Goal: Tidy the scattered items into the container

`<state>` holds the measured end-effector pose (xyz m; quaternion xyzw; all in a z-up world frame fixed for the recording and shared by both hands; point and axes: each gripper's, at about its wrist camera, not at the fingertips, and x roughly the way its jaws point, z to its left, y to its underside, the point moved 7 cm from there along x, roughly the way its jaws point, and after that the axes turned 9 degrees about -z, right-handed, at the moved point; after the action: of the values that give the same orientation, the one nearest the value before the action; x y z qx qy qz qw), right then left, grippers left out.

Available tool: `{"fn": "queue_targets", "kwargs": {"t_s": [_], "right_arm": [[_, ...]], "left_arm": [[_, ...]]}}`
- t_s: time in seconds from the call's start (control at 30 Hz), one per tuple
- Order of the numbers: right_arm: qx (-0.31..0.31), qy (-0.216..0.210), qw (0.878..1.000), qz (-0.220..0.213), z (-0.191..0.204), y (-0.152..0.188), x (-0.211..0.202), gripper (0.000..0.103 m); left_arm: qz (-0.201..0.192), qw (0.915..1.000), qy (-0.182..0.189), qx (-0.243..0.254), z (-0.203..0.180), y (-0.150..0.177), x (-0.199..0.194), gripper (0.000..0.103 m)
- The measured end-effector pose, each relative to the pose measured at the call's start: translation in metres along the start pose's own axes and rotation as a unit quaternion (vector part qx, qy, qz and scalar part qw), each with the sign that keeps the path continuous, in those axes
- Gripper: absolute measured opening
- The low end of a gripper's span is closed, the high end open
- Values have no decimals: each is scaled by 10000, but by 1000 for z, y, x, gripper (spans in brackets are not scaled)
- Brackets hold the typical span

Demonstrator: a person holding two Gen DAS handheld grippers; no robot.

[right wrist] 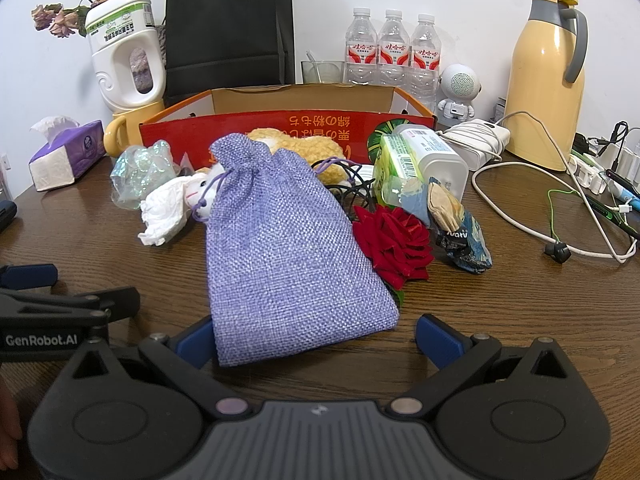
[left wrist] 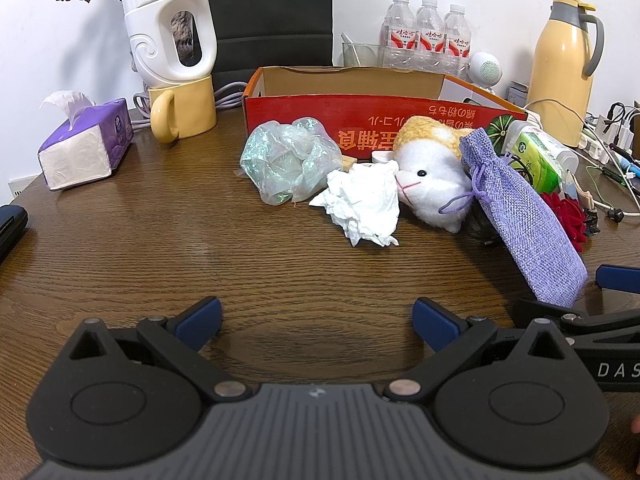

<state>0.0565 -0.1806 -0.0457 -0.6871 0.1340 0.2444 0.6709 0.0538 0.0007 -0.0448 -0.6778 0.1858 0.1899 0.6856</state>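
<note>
We see the left gripper (left wrist: 316, 320) spread wide over bare table (left wrist: 160, 240), and the right gripper (right wrist: 314, 338) released too, the purple pouch (right wrist: 288, 248) lying mid-frame between its fingers, below the red box (right wrist: 304, 120).

Home desk, thermos (right wrist: 544, 80), tissue box (left wrist: 86, 144), chargers (right wrist: 476, 142)

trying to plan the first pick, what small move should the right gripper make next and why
Probably ease the right gripper forward and close on the purple pouch. Its jaws are wide open and empty, and the pouch's near end already lies between them on the table, the closest loose item. The red box behind still looks empty.
</note>
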Motion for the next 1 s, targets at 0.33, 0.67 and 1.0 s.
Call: {"fn": "queue_targets", "kwargs": {"t_s": [0.33, 0.67, 1.0], "right_arm": [[-4, 4, 10000, 1, 0, 0, 0, 103], [-104, -31, 9999, 75, 3, 2, -2, 97], [-102, -877, 9912, -983, 6, -45, -36, 87]], "left_arm": [[1, 10000, 1, -1, 0, 0, 0, 103], [-19, 9999, 117, 68, -1, 0, -1, 103], [-621, 9931, 873, 482, -22, -48, 16, 98]]}}
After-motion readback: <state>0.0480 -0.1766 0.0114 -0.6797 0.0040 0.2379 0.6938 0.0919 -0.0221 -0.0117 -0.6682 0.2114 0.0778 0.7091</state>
